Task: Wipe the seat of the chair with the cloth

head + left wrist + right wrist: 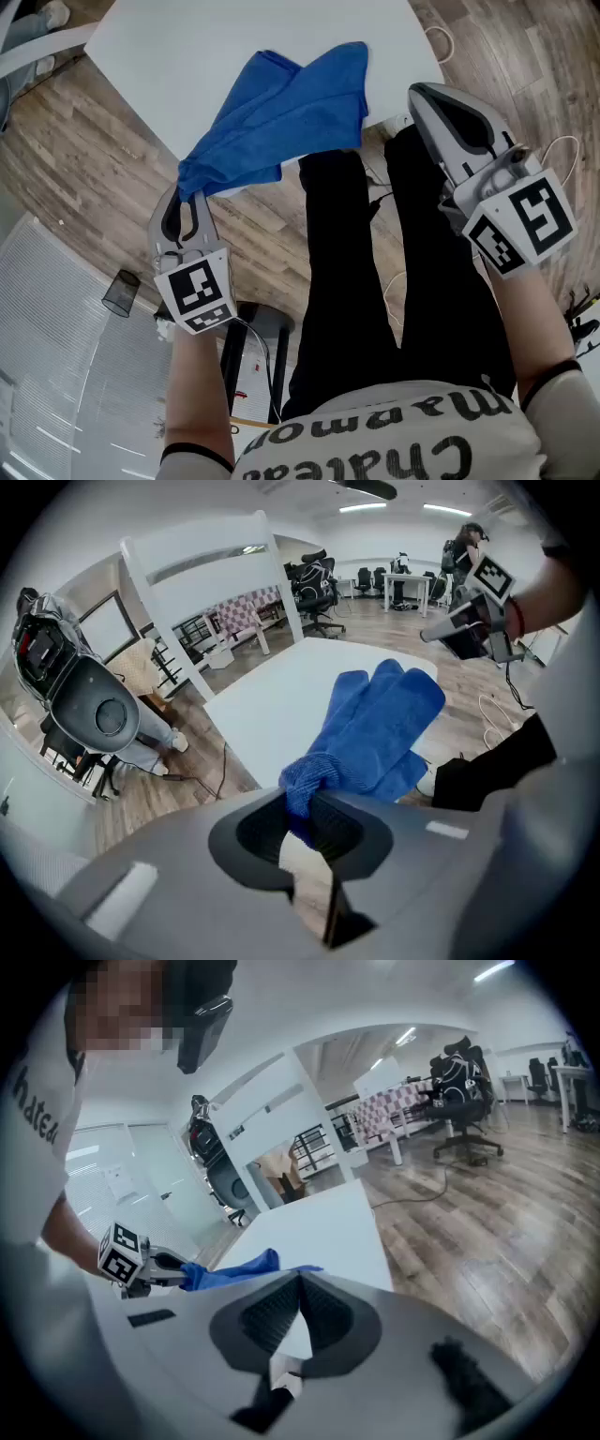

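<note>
Seen from my remote station: the blue cloth (281, 112) is soft, nubby pile fabric; the shell of my left hand-held gripper (190, 199) is matt grey plastic; the chair seat (216, 47) is smooth, matt white; the floor (84, 159) is grained wood plank.

Lower frame: pale T-shirt (394, 441), dark lettering, short sleeves (567, 408) trimmed dark. Centre: black trousers (347, 281). Left gripper (191, 197), right gripper (419, 94): grey shells, black ribbed pads (267, 1318), white cube (199, 292) with black square markers on each.
</note>
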Tool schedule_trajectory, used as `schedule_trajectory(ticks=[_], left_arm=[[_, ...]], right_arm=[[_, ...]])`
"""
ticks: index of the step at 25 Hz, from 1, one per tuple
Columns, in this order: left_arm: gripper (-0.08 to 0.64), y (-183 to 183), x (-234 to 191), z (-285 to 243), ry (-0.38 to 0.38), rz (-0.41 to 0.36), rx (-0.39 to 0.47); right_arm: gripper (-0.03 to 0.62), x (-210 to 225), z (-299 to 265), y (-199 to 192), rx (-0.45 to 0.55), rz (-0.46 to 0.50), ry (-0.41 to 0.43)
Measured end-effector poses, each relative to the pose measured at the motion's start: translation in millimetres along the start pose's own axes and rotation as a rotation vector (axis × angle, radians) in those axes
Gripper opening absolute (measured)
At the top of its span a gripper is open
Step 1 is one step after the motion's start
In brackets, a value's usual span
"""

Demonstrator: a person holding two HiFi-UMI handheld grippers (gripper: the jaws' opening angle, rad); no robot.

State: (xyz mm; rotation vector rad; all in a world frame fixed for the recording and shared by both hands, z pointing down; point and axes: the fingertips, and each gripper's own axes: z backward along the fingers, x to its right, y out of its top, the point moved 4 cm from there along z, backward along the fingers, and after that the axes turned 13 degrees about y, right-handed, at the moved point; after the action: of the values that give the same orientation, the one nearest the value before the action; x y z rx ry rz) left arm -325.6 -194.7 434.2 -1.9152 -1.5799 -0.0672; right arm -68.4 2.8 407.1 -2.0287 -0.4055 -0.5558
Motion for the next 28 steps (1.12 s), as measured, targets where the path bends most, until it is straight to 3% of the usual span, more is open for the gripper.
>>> schedule_trajectory(ticks=[5,8,11,14,19,28], left_arm=[[0.055,-22,18,-10,-0.037,-0.083,-0.054],[0.054,-21,22,-13,-0.029,-0.08,-0.069],[0.054,-20,30,-13,-0.04,-0.142,-0.054],[0.054,-12,37,-14,-0.063,-0.156,-0.044],[0.052,21,60,-16,-0.083,-0.123,-0.031],[0.052,127,161,-21,-0.235,-0.127,0.172]], right_arm=[[0.015,-30,-27,2,-0.057,0.079,0.07],[0.015,-34,-30,5,-0.056,0.08,0.077],[0.015,-31,-29,3,-0.051,0.071,0.075],[0.015,-23,-21,0,-0.05,0.059,0.076],[0.015,8,10,-6,-0.052,0.039,0.04],[0.015,75,83,-13,-0.014,-0.011,-0.056]])
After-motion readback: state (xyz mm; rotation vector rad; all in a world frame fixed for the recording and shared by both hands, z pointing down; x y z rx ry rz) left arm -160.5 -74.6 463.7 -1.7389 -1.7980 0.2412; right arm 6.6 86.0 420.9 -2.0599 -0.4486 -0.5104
